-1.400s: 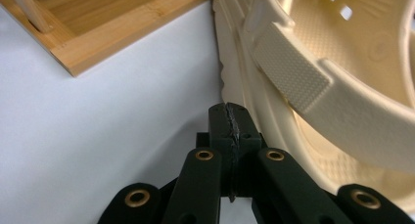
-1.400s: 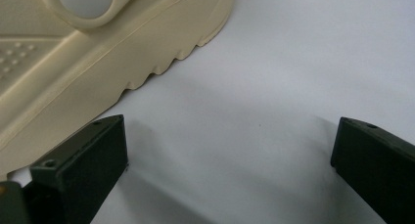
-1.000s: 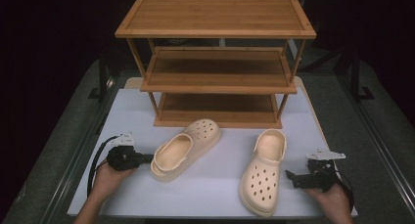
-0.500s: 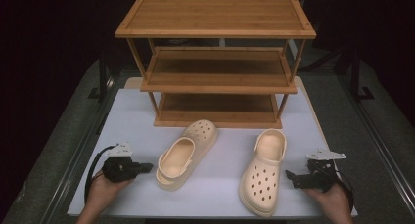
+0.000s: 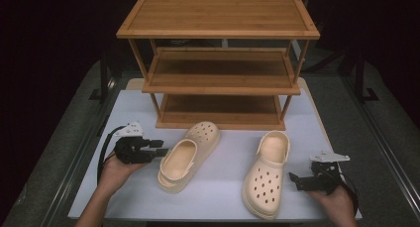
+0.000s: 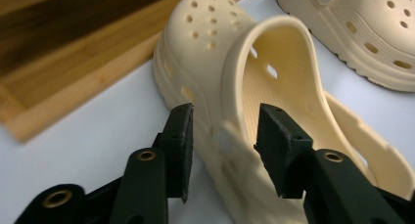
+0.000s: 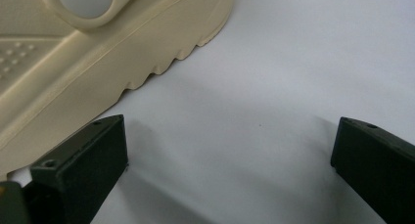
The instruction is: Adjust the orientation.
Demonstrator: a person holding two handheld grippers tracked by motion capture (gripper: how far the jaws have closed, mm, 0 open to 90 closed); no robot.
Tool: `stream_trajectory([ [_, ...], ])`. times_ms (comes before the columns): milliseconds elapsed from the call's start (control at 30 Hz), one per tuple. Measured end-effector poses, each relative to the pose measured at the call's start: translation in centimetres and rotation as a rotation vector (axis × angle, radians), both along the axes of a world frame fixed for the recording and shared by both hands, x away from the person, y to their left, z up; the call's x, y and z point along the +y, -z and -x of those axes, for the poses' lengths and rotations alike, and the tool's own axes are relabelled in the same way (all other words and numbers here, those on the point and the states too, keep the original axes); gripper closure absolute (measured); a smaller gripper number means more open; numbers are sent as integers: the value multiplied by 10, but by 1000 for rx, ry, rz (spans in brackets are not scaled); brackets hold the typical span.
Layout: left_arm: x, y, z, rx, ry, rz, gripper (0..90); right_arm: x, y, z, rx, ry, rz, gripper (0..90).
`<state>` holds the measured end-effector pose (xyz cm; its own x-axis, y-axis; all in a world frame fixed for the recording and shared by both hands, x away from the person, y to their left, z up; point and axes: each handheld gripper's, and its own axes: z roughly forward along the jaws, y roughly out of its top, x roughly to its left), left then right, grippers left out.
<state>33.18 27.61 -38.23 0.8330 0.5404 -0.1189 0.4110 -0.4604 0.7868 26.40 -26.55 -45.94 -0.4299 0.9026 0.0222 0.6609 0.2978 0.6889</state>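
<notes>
High view: the left gripper (image 5: 161, 147) sits at the side wall of the left clog (image 5: 188, 155), which lies on the white table (image 5: 228, 199) before the wooden rack (image 5: 218, 63); the clog has turned slightly since a second ago. Left gripper view: jaws part-open, straddling the clog's side wall (image 6: 230, 111); close squarely before lifting. Right gripper view: the right gripper (image 7: 230, 160) is spread wide, empty, just beside the right clog (image 7: 73, 72).
</notes>
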Motion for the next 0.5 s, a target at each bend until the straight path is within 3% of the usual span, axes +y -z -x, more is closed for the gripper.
stream_trajectory([
  [333, -35, 4, -19, -22, 43, -18, 572, 0, 0, 0, -2, -2, 0, 0],
  [433, -39, 6, -21, -24, 51, -31, 603, 0, 0, 0, -2, -2, 0, 0],
  [467, -42, 7, -21, -35, 48, -46, 672, 0, 0, 0, -2, -2, 0, 0],
  [500, -43, 7, -21, -47, 45, -55, 672, 0, 0, 0, -2, -2, 0, 0],
])
